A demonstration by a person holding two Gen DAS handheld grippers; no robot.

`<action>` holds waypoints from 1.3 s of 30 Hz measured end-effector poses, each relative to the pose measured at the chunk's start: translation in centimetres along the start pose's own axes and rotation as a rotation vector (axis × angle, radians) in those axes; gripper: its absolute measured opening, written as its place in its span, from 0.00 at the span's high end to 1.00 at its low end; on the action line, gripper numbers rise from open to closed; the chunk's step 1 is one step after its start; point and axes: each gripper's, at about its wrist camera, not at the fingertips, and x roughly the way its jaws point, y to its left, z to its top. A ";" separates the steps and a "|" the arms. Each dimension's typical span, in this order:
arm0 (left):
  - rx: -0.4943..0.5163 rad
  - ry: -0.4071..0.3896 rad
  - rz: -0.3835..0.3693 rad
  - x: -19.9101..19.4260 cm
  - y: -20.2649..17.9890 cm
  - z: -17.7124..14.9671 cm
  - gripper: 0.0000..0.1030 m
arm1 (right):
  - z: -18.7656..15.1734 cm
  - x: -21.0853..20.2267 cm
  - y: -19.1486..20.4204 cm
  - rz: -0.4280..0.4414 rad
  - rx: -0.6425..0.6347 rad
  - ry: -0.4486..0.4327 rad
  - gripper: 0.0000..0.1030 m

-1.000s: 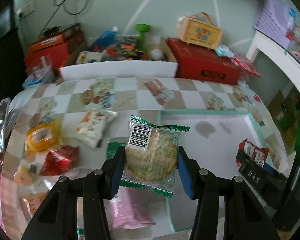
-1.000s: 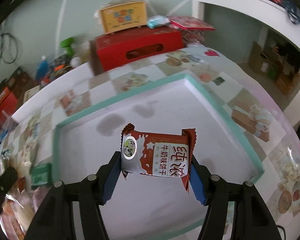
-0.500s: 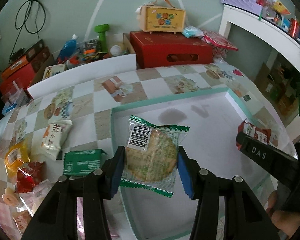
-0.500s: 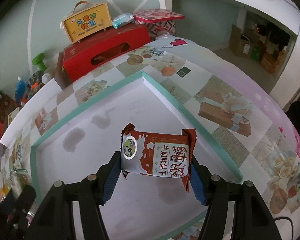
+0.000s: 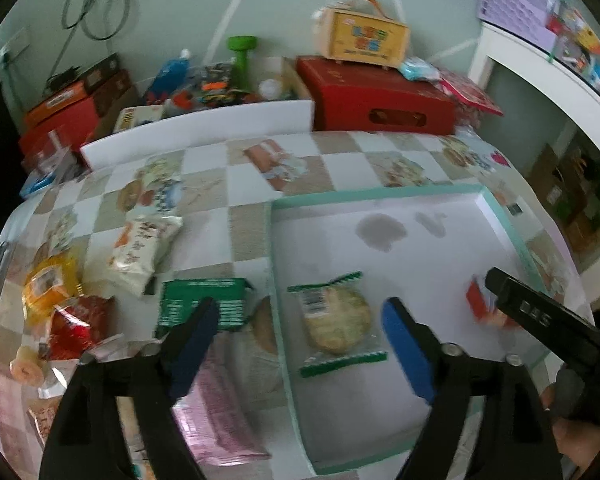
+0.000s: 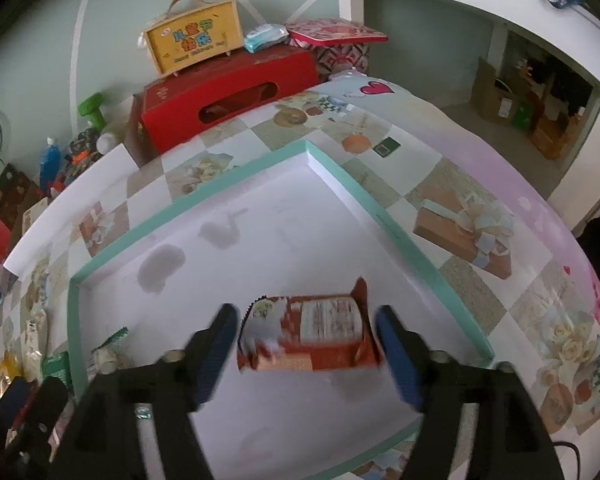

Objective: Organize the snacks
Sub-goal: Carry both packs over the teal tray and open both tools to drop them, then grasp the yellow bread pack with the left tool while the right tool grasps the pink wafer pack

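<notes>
A white tray with a teal rim (image 5: pixel 500 216) (image 6: pixel 400 232) lies on the checked tablecloth. A green-edged cracker packet (image 5: pixel 336 322) lies in the tray's left part, between the spread fingers of my open left gripper (image 5: pixel 300 346). A red-brown biscuit packet (image 6: pixel 308 336) lies in the tray's right part, between the fingers of my open right gripper (image 6: pixel 304 354). It also shows in the left wrist view (image 5: pixel 482 306), partly hidden by the right gripper. The cracker packet shows at the left in the right wrist view (image 6: pixel 108 350).
Loose snacks lie left of the tray: a green box (image 5: pixel 202 306), a white packet (image 5: pixel 140 250), a yellow packet (image 5: pixel 48 286), a red packet (image 5: pixel 74 326), a pink packet (image 5: pixel 220 412). A red box (image 5: pixel 380 98) with a yellow case (image 5: pixel 364 36) stands behind.
Both grippers have opened and let go of their packets, which now lie in the tray. Both grippers have drawn back a little.
</notes>
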 end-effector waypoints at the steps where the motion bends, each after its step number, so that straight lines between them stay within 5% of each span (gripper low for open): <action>1: -0.014 -0.005 0.012 0.0 0.4 0.0 0.09 | 0.0 -0.1 0.0 0.007 0.000 -0.008 0.04; 12: -0.148 -0.002 0.084 0.3 4.6 -0.6 0.04 | -0.1 0.0 0.9 0.040 -0.038 -0.009 0.00; 20: -0.179 -0.040 0.129 -0.7 6.8 -1.2 0.04 | -0.2 -1.5 1.7 0.144 -0.053 -0.098 0.00; 30: -0.265 -0.061 0.187 -3.2 11.9 -2.5 0.04 | -1.3 -2.6 2.5 0.268 -0.060 -0.074 0.00; 39: -0.395 -0.073 0.259 -6.1 18.0 -5.2 0.04 | -4.2 -4.8 7.3 0.385 -0.226 -0.073 0.00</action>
